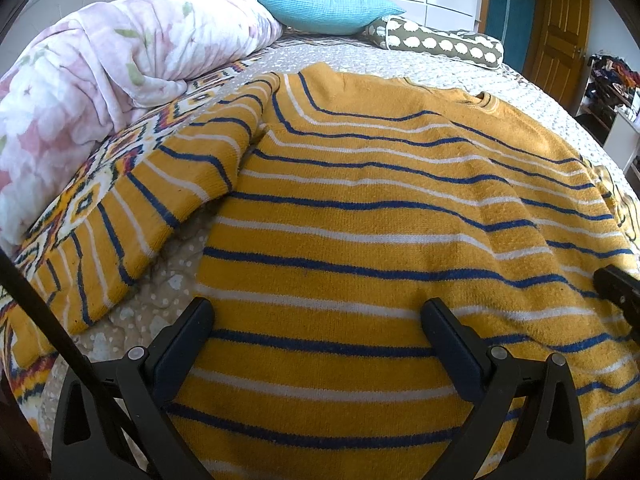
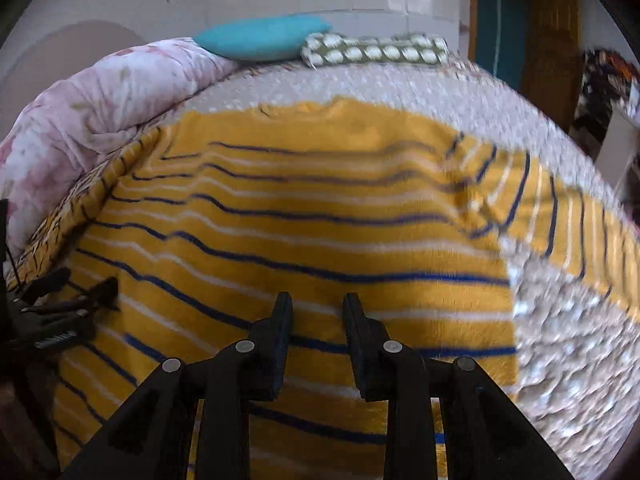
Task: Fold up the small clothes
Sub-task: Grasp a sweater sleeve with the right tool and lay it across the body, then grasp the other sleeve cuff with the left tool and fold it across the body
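A mustard-yellow sweater (image 1: 360, 208) with blue and white stripes lies spread flat on the bed, collar at the far side. Its left sleeve (image 1: 168, 196) lies out to the left; its right sleeve (image 2: 560, 216) stretches out to the right. My left gripper (image 1: 316, 312) is wide open and empty, low over the sweater's lower body. My right gripper (image 2: 318, 306) is open with a narrower gap and empty, over the sweater's lower right part (image 2: 320, 240). The left gripper also shows in the right wrist view (image 2: 72, 284) at the far left.
A pink floral duvet (image 1: 100, 76) is bunched at the left. A turquoise pillow (image 1: 328, 8) and a green patterned bolster (image 1: 440, 42) lie at the head of the bed. The dotted beige bedspread (image 2: 560, 340) is bare to the right. A wooden door (image 1: 560, 28) stands behind.
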A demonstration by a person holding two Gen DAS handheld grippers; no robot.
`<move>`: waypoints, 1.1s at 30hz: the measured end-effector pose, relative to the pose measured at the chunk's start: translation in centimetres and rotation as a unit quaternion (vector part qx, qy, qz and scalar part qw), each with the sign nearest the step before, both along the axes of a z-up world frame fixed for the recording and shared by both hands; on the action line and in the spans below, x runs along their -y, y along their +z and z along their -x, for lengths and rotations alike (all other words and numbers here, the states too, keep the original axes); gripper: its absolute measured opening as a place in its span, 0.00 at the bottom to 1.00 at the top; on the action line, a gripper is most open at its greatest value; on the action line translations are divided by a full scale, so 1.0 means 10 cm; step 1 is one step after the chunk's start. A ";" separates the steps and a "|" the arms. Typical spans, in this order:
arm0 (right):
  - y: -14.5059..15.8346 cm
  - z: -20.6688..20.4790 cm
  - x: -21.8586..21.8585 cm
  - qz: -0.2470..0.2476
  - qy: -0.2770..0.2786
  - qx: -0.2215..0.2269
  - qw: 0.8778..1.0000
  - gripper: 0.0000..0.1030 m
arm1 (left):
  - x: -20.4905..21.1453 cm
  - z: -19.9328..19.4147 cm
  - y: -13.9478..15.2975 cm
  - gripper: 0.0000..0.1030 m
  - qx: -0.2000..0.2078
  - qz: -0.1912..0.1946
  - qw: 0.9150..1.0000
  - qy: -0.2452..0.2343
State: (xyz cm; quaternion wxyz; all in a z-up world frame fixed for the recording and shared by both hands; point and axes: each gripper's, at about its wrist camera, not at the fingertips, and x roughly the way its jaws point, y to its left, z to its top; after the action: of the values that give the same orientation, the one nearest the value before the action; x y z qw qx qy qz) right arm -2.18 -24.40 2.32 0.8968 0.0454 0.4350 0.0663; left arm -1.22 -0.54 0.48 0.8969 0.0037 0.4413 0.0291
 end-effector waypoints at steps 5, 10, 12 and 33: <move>-0.06 0.04 0.10 -0.043 -0.013 0.009 0.999 0.29 | 0.00 0.00 0.00 1.00 0.000 0.000 1.000 0.000; -0.05 0.06 0.05 -0.040 -0.011 0.017 0.999 0.33 | 0.00 0.01 0.00 1.00 -0.001 -0.001 1.000 0.001; -0.05 0.07 0.03 -0.037 -0.009 0.020 0.999 0.35 | -0.01 0.01 0.00 1.00 -0.002 -0.002 1.000 0.002; -0.05 0.08 -0.03 -0.047 0.020 0.024 0.998 0.54 | -0.66 0.92 0.43 0.74 0.029 0.022 0.999 0.027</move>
State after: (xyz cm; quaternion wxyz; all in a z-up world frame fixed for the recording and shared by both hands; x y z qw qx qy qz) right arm -3.01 -24.09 1.78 0.9023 0.0773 0.4108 0.1054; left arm -10.39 6.05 4.81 0.9081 -0.0292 0.4155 0.0435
